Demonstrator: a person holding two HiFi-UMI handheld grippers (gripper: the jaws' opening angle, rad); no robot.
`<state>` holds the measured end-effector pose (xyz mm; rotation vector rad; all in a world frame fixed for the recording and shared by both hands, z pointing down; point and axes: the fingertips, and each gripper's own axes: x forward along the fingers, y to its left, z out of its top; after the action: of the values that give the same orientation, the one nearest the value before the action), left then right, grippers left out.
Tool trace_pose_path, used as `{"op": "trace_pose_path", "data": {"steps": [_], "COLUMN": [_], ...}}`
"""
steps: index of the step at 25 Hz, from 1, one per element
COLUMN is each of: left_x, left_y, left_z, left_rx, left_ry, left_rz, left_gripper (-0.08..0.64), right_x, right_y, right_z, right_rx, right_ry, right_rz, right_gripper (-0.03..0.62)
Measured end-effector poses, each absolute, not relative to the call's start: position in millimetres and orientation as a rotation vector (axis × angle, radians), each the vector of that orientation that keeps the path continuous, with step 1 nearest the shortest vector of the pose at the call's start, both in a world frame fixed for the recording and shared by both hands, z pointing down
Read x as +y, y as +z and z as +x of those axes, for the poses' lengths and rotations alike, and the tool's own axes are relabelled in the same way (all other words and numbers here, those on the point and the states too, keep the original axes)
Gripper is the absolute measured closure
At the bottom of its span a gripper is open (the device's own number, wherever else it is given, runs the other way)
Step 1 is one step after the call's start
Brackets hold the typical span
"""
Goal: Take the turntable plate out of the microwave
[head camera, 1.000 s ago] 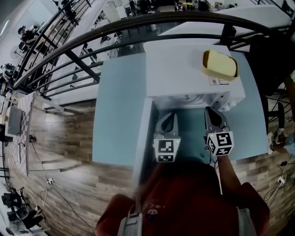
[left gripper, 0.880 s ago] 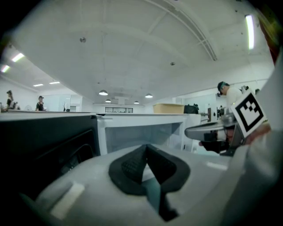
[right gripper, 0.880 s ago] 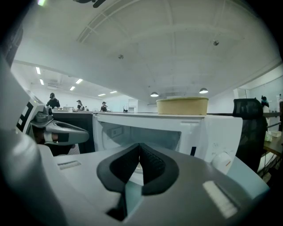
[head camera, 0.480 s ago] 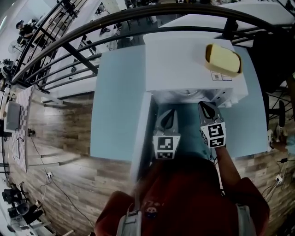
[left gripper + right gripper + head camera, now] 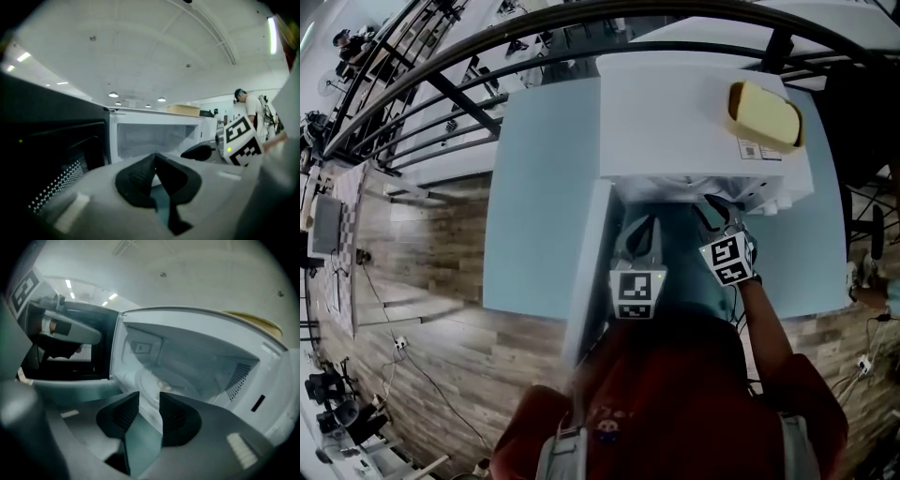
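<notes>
- Table (image 5: 539, 187), pale blue: beneath both grippers, bearing the microwave.
- Microwave (image 5: 675, 112), white: straight ahead of both pairs of fingertips, with its cavity open toward them.
- Door (image 5: 51, 154), dark, swung open: left of the left fingers, perforated screen showing.
- Yellow block (image 5: 766, 114), possibly a sponge, too small to tell: on the microwave's top, above and beyond the right fingertips.
- Turntable plate (image 5: 152, 380), clear glass: flat on the cavity floor inside the microwave. Near rim directly ahead of the right fingertips, seen through the gap between them. Unclear whether the rim lies between the pads or just beyond.
- Left gripper (image 5: 155, 158): just outside the cavity mouth, fingers pressed together with nothing between.
- Right gripper (image 5: 150, 401): at the cavity mouth, tilted. Fingers a narrow gap apart, having just been opening, pads pressing on nothing.
</notes>
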<state>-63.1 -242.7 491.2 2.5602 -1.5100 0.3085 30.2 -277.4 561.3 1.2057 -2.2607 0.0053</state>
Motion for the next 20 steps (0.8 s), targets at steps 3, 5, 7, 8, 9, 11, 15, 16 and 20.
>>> {"op": "trace_pose_path", "data": {"steps": [3,5,7,8,9,11,15,16,20], "left_x": [-242.7,-243.5,-244.6,-245.3,-246.0,-246.6,-247.6,-247.9,-248.4], "left_y": [491.5,491.8,493.2,494.1,495.0,495.8,495.4,495.4,496.8], "left_z": [-64.8,-64.8,-64.9,-65.3,-66.0,-67.4,-69.5,-69.9,-72.8], "left_rx": [-1.511,-1.510,-1.510,-1.511,-1.513,-1.516,-1.517,-1.516,-1.518], "left_ry": [0.310,0.309,0.308,0.309,0.308,0.307,0.308,0.306,0.301], "left_rz": [2.553,2.551,2.549,2.546,2.541,2.533,2.529,2.527,2.514], "left_gripper": [0.560,0.560,0.560,0.560,0.560,0.560,0.560,0.560,0.560], "right_x": [-279.5,-282.7,-287.9,-291.2,-294.7,-301.6,-311.6,-313.2,-317.3], "right_y": [576.9,587.3,597.5,602.1,606.2,612.3,620.6,622.5,631.3], "right_z": [22.6,17.6,13.2,11.1,8.7,3.2,-7.6,-10.1,-15.1], "right_rx": [-2.198,-2.152,-2.096,-2.069,-2.047,-2.022,-2.007,-2.005,-1.975], "right_ry": [-0.074,-0.138,-0.211,-0.242,-0.266,-0.289,-0.287,-0.284,-0.278], "right_rz": [1.092,1.013,0.940,0.909,0.881,0.835,0.763,0.746,0.687], "right_gripper": [0.422,0.380,0.348,0.336,0.328,0.313,0.285,0.284,0.267]}}
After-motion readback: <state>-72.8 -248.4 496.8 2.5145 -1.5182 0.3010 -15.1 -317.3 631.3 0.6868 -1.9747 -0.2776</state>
